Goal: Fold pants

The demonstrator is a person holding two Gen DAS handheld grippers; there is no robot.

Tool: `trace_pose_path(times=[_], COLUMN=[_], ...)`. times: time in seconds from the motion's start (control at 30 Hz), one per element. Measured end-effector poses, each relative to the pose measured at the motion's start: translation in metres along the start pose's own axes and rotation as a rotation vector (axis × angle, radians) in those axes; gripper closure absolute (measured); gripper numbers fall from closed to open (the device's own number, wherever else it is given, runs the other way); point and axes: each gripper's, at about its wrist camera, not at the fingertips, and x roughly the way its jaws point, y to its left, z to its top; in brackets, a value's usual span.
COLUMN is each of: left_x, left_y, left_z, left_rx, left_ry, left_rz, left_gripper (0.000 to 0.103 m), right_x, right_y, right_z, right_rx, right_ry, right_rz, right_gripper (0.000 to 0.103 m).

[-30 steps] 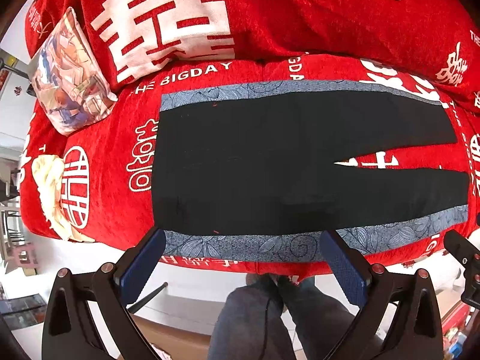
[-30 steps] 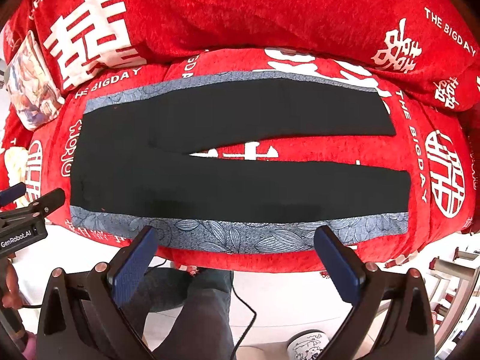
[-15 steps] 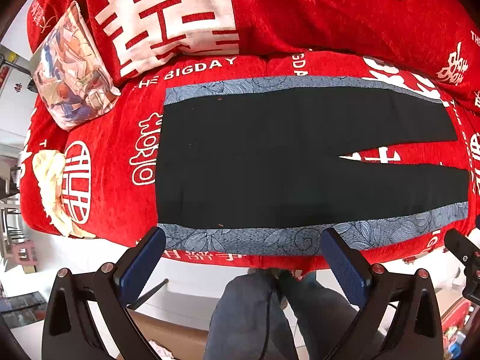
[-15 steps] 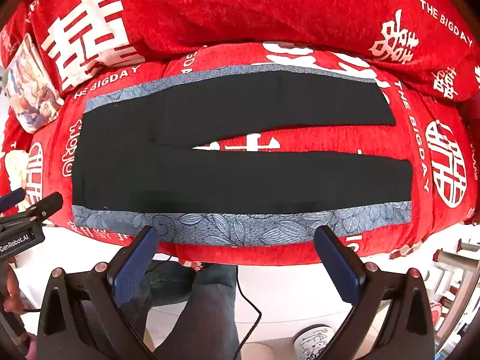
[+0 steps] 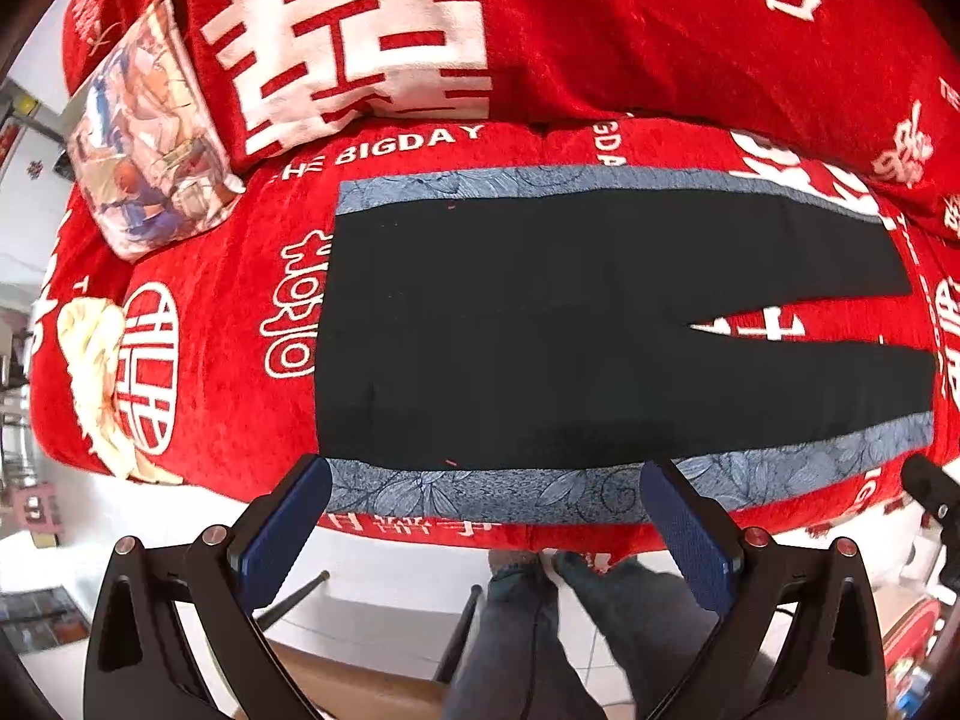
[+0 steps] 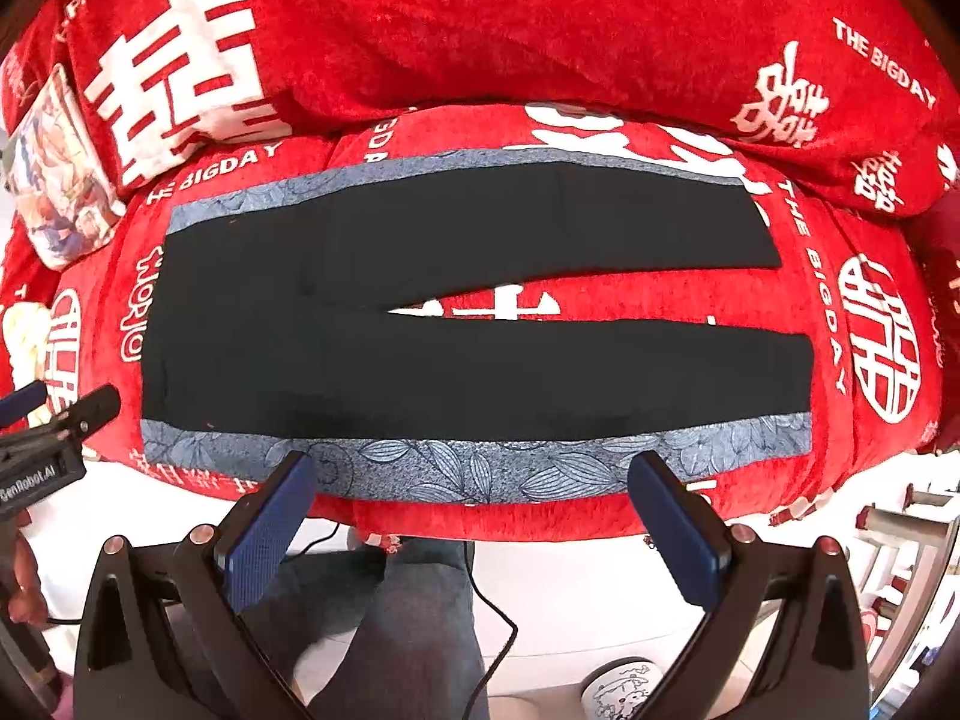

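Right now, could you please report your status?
Left gripper open, right gripper open, both empty. Pants flat on sofa, unfolded. Nothing on them.

Black pants (image 5: 570, 330) with blue-grey side stripes on a red sofa cover (image 5: 204, 324)

The stripes carry a darker leaf-and-swirl print; the cover is bright red with white characters, round emblems and "THE BIGDAY" lettering. A cushion (image 5: 147, 138) at the left shows a pastel illustrated picture. The left gripper (image 5: 486, 525) and right gripper (image 6: 471, 519) are black with textured dark-blue pads (image 6: 264, 531).
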Motion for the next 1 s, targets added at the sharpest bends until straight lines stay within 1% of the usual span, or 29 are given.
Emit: trace_pose_path(times=[0.07,0.13,0.23,0.33,0.47,0.63,0.73,0.8,0.9,1.0], left_x=[0.007,0.012,0.022,0.042,0.075,0.108,0.125,0.135,0.148,0.158], left_y=[0.002,0.008,0.019,0.029,0.043,0.051,0.052,0.053,0.055,0.055], left_z=[-0.004,-0.009,-0.019,-0.029,-0.041,-0.054,-0.059,-0.062,-0.064,-0.063], left_rx=[0.024,0.027,0.03,0.042,0.021,-0.018,-0.021,-0.032,-0.048,-0.06], left_ry=[0.005,0.014,0.017,0.04,0.082,0.1,0.099,0.101,0.103,0.099], left_rz=[0.002,0.004,-0.01,0.003,0.008,0.023,0.037,0.031,0.024,0.018], left_gripper=[0.0,0.0,0.0,0.0,0.0,0.0,0.0,0.0,0.0,0.0], right_x=[0.003,0.008,0.02,0.036,0.064,0.099,0.115,0.126,0.135,0.142], right_y=[0.003,0.006,0.011,0.018,0.029,0.044,0.047,0.048,0.046,0.045], right_z=[-0.004,-0.011,-0.017,-0.023,-0.031,-0.043,-0.048,-0.052,-0.055,-0.055], right_rx=[0.014,0.026,0.038,0.066,0.097,0.081,0.076,0.076,0.104,0.126], right_ry=[-0.001,0.007,0.026,0.019,0.066,0.101,0.098,0.096,0.088,0.059], right_rz=[0.003,0.006,0.043,0.076,0.123,0.119,0.131,0.136,0.187,0.256], right_gripper=[0.0,0.0,0.0,0.0,0.0,0.0,0.0,0.0,0.0,0.0])
